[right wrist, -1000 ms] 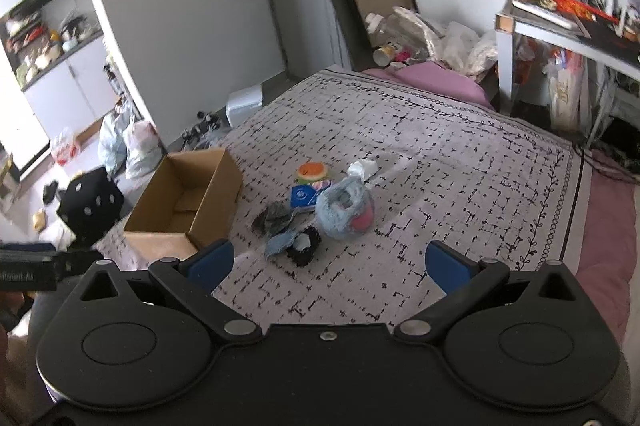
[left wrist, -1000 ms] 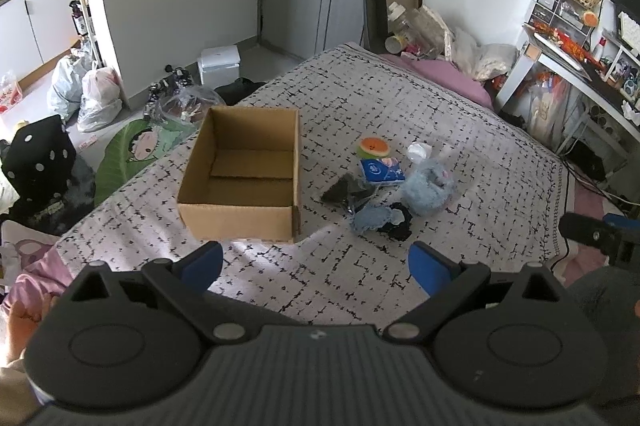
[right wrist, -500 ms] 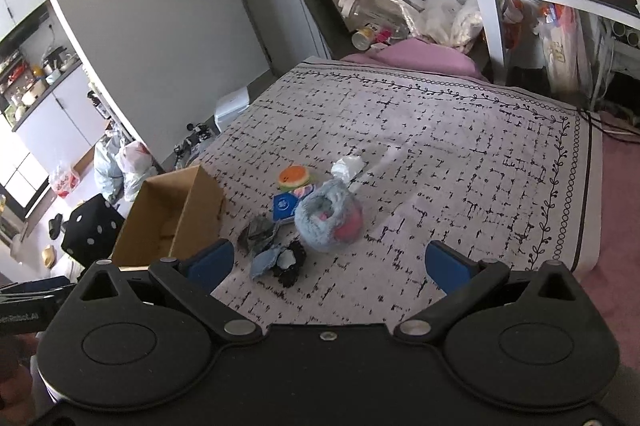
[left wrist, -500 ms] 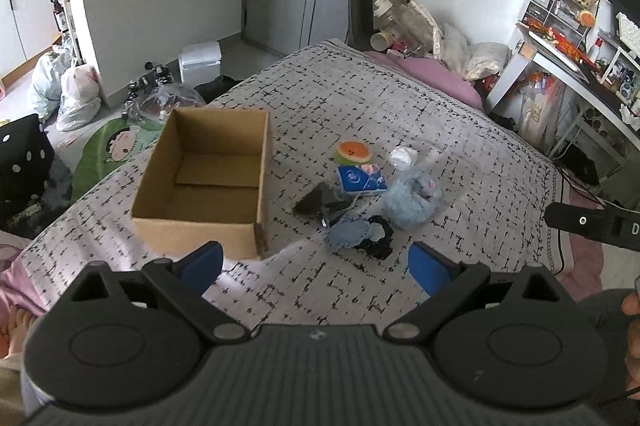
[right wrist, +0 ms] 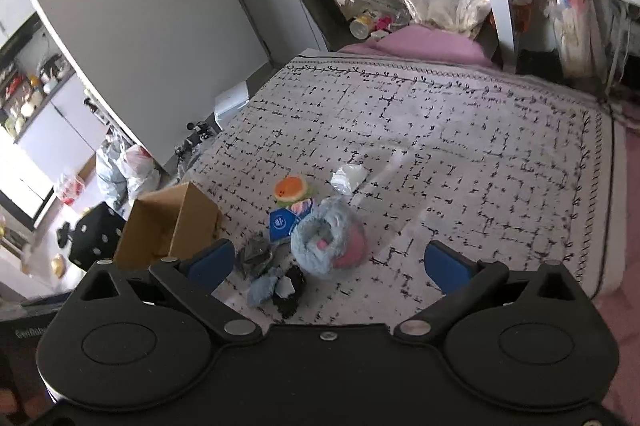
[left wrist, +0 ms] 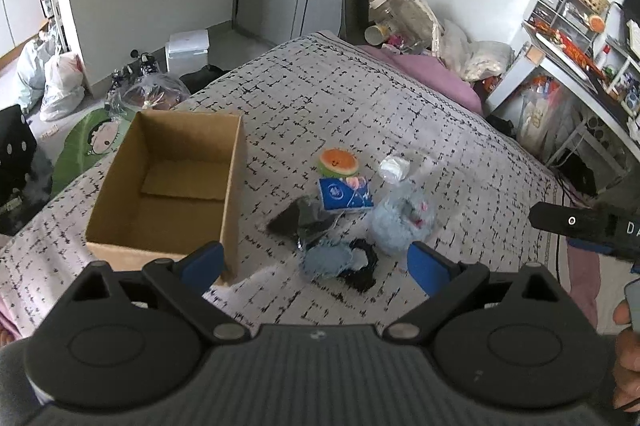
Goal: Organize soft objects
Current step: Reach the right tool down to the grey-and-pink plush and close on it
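A pile of soft things lies mid-bed: a fluffy blue slipper (left wrist: 402,224) (right wrist: 326,246), an orange round plush (left wrist: 338,162) (right wrist: 290,188), a blue tissue pack (left wrist: 346,194) (right wrist: 286,220), a white wad (left wrist: 394,168) (right wrist: 348,176), a dark grey cloth (left wrist: 302,220) (right wrist: 256,254), and a pale blue piece with a black one (left wrist: 340,262) (right wrist: 274,288). An open, empty cardboard box (left wrist: 168,182) (right wrist: 170,226) stands left of them. My left gripper (left wrist: 316,266) hovers open above the near part of the pile. My right gripper (right wrist: 328,266) is open too, over the slipper.
The patterned bedspread (left wrist: 360,98) covers the bed. A pink pillow and bags (left wrist: 420,66) sit at the head. A cluttered white desk (left wrist: 572,66) stands at the right. Plastic bags (left wrist: 60,86) and a white bin (left wrist: 188,46) are on the floor to the left.
Both grippers have moved closer to the pile and lower, so the objects and box appear larger. Nothing on the bed has shifted; both grippers stay open.
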A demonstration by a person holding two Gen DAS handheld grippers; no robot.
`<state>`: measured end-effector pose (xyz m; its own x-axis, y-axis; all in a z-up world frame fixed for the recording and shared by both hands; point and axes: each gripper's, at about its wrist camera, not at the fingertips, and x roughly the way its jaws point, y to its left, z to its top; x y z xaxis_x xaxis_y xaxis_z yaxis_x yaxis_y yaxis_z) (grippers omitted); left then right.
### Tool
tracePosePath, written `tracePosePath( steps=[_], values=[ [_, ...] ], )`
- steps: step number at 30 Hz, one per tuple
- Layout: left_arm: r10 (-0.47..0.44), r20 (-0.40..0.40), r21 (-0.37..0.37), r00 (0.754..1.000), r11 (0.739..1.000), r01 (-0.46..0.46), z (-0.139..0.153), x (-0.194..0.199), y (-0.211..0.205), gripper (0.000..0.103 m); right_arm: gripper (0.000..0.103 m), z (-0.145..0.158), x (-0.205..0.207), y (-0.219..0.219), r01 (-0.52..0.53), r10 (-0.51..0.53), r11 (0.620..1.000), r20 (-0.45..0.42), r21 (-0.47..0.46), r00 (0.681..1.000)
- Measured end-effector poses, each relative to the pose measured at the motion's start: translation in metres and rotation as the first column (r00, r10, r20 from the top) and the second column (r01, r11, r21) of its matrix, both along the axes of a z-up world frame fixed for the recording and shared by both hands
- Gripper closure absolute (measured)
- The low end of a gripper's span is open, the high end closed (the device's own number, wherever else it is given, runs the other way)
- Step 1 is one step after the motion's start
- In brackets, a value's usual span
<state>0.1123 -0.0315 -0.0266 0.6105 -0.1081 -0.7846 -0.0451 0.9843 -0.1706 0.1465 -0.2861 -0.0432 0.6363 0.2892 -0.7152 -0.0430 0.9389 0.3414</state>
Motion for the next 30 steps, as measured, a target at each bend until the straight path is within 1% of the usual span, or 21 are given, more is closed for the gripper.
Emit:
tracePosePath(
  steps=[2,5,9,11,14,16,18,20,23,25,26,28,30],
  values=[
    [0.009,-0.011,-0.011,1.0,1.0,-0.009,-0.001,0.007,-0.001,0.005,0.001,-0.003,0.009,-0.003,0.012,-0.011,1.0,-0.017,0.012,1.0],
    [0.013,-0.027,-0.008,1.0,1.0,-0.013,-0.002,0.018,-0.004,0.005,0.001,-0.006,0.019,-0.008,0.018,-0.017,0.999,-0.036,0.04,0.999],
    [0.021,-0.026,-0.013,0.999,1.0,-0.021,-0.002,0.033,-0.007,0.005,0.001,-0.013,0.034,-0.014,0.028,-0.024,0.997,-0.061,0.072,0.998],
    [0.024,-0.026,-0.02,0.999,0.999,-0.024,-0.004,0.041,-0.01,0.005,0.002,-0.019,0.041,-0.018,0.052,-0.046,0.995,-0.077,0.087,0.996],
    [0.025,-0.033,-0.055,0.999,0.998,-0.027,-0.01,0.052,-0.013,0.006,0.016,-0.035,0.052,-0.023,0.075,-0.06,0.988,-0.11,0.134,0.992],
    [0.027,-0.04,-0.074,0.999,0.997,-0.03,-0.015,0.059,-0.015,0.006,0.022,-0.047,0.057,-0.023,0.085,-0.067,0.986,-0.128,0.142,0.99],
    [0.026,-0.044,-0.083,0.999,0.996,-0.03,-0.02,0.065,-0.018,0.007,0.03,-0.058,0.06,-0.022,0.075,-0.052,0.984,-0.143,0.162,0.988],
    [0.025,-0.047,-0.09,0.999,0.995,-0.029,-0.025,0.071,-0.021,0.01,0.034,-0.069,0.064,-0.023,0.078,-0.045,0.978,-0.167,0.196,0.985],
    [0.035,-0.066,-0.1,0.997,0.994,-0.042,-0.035,0.08,-0.026,0.018,0.035,-0.078,0.07,-0.024,0.081,-0.042,0.975,-0.186,0.209,0.982],
    [0.037,-0.086,-0.119,0.996,0.992,-0.047,-0.042,0.086,-0.028,0.029,0.035,-0.084,0.074,-0.028,0.098,-0.045,0.96,-0.201,0.26,0.978],
    [0.036,-0.101,-0.134,0.994,0.99,-0.049,-0.047,0.09,-0.029,0.032,0.037,-0.086,0.075,-0.03,0.109,-0.05,0.954,-0.21,0.28,0.976],
    [0.037,-0.119,-0.157,0.992,0.986,-0.056,-0.055,0.096,-0.031,0.038,0.042,-0.094,0.079,-0.03,0.125,-0.055,0.945,-0.23,0.303,0.972],
    [0.033,-0.132,-0.165,0.991,0.985,-0.055,-0.063,0.102,-0.035,0.044,0.053,-0.103,0.084,-0.028,0.135,-0.051,0.939,-0.261,0.316,0.964]
  ],
)
